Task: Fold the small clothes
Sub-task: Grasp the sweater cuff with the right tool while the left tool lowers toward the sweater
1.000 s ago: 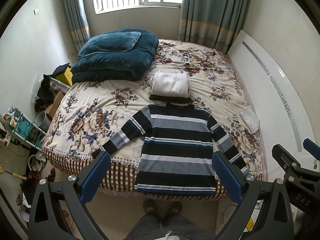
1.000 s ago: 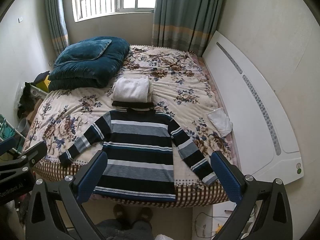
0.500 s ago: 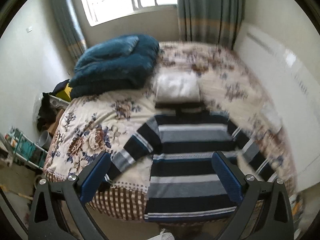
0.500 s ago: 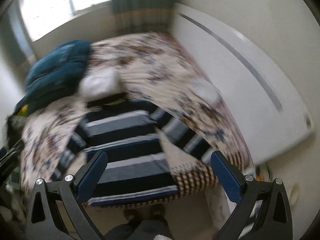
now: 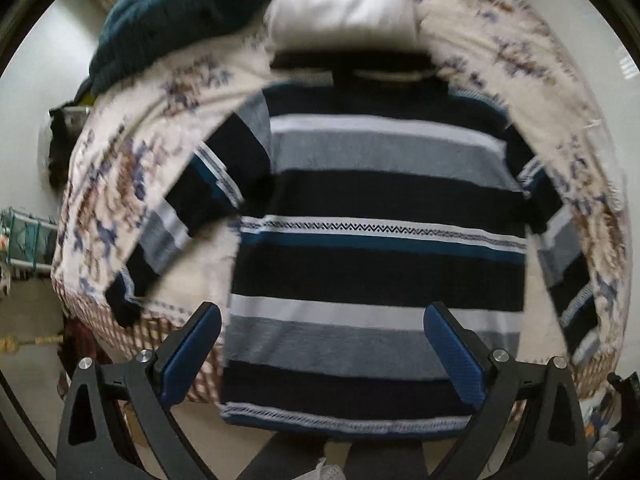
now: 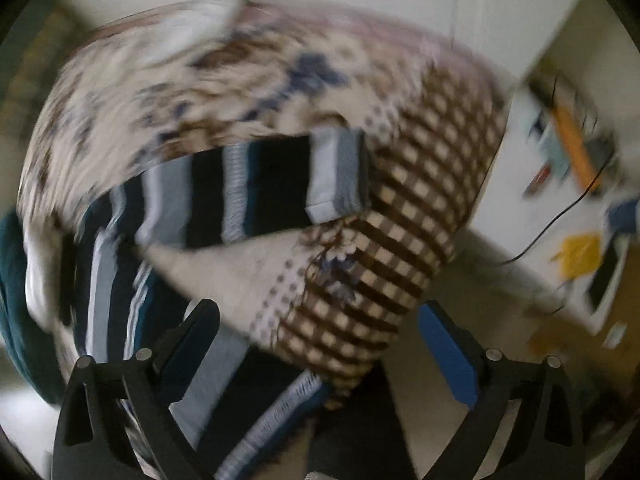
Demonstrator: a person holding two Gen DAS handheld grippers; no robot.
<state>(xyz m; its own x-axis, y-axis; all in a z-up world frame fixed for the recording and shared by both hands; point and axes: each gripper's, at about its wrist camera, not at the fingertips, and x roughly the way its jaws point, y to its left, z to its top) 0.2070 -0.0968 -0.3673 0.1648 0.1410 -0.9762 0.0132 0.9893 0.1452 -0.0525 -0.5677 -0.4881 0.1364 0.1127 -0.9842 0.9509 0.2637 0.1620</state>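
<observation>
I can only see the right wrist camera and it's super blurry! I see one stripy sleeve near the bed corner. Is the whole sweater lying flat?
Observer: Yes. The left wrist view shows the striped sweater spread flat on the bed, collar at the far end.
Operator: Where's its other sleeve?
Observer: The other sleeve stretches out slantwise across the flowered bedspread, not folded in yet.
Operator: Are the left tongs holding anything?
Observer: No. The left tongs are open and empty, framing the sweater's lower part.
</observation>
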